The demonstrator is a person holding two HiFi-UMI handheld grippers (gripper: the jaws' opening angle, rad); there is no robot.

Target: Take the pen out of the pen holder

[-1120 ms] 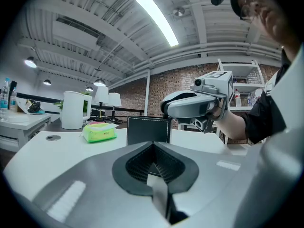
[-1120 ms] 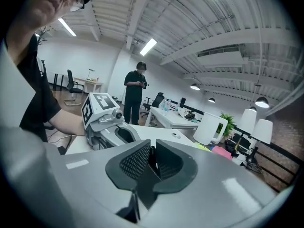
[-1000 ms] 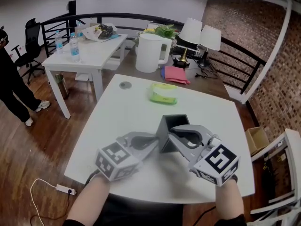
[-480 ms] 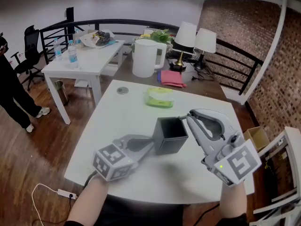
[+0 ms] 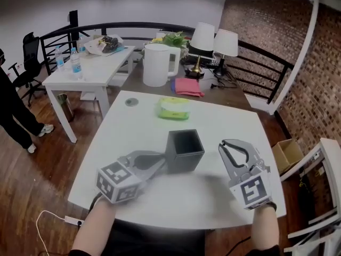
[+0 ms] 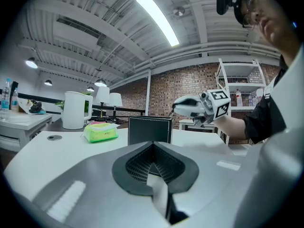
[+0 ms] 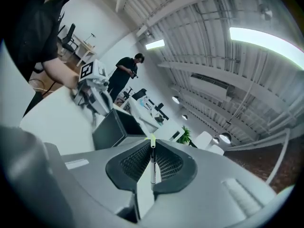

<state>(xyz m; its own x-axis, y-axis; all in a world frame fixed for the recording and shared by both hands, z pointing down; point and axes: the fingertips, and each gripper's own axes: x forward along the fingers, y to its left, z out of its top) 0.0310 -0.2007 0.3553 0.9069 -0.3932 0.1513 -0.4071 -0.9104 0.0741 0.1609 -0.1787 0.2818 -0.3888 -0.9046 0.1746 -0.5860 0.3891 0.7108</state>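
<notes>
The black square pen holder [image 5: 184, 149] stands upright near the middle of the white table [image 5: 224, 121]; it looks empty from above. My left gripper [image 5: 158, 167] rests at the holder's left lower side with its jaws shut and nothing between them; the holder [image 6: 149, 129] stands just ahead of it. My right gripper [image 5: 226, 145] hangs to the right of the holder, apart from it. It is shut on a thin pen [image 7: 152, 167] with a green tip, lying along the jaws. The holder [image 7: 114, 127] shows to its left.
A green packet [image 5: 173, 109] lies behind the holder, and a round grommet [image 5: 130, 102] sits at the table's far left. A white jug [image 5: 157, 64], pink cloth [image 5: 187, 86] and lamps [image 5: 213, 39] stand on the desk beyond. A person [image 5: 13, 111] stands at left.
My right gripper has drawn away from the holder's top to the right, rolling as it went, with the pen in it. The left gripper has stayed by the holder.
</notes>
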